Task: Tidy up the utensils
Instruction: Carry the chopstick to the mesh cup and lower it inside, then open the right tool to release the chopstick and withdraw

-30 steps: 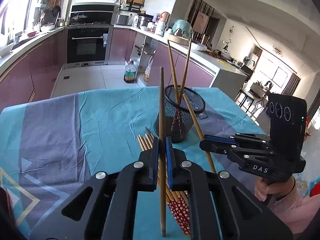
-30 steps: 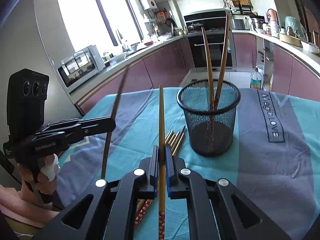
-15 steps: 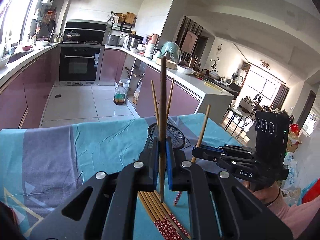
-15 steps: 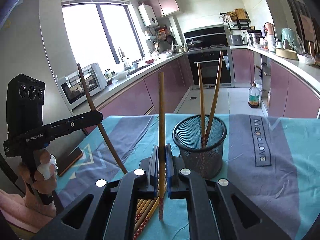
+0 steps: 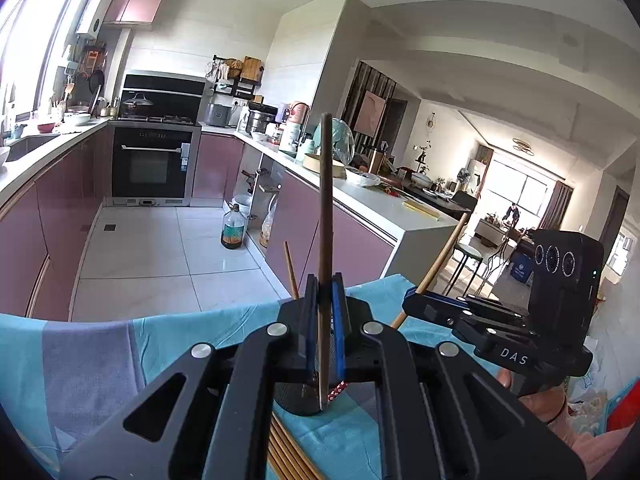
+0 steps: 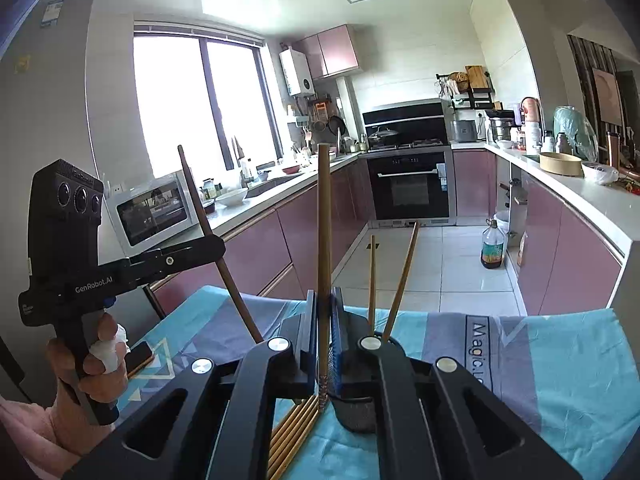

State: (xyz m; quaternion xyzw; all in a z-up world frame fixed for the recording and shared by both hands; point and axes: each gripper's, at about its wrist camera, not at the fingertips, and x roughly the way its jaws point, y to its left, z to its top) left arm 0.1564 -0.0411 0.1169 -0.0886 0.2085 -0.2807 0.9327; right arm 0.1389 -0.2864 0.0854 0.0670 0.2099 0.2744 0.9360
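My left gripper (image 5: 323,320) is shut on a dark brown chopstick (image 5: 325,208) that stands upright. My right gripper (image 6: 325,328) is shut on a lighter bamboo chopstick (image 6: 323,232), also upright. Each gripper shows in the other's view: the right one (image 5: 416,300) and the left one (image 6: 218,246). Both are raised above the black mesh holder (image 6: 356,412), which is mostly hidden behind my fingers; it also shows in the left wrist view (image 5: 296,396). Two chopsticks (image 6: 394,292) stand in it. Several loose chopsticks (image 6: 294,432) lie on the blue tablecloth (image 6: 560,360).
A dark phone-like object (image 6: 138,354) lies at the table's left edge. Kitchen counters (image 5: 380,200), an oven (image 5: 150,164) and a bottle (image 5: 233,230) on the tiled floor lie beyond the table.
Both grippers have risen and tilted up with their chopsticks. The holder and loose chopsticks have dropped low in both views, now mostly behind my fingers.
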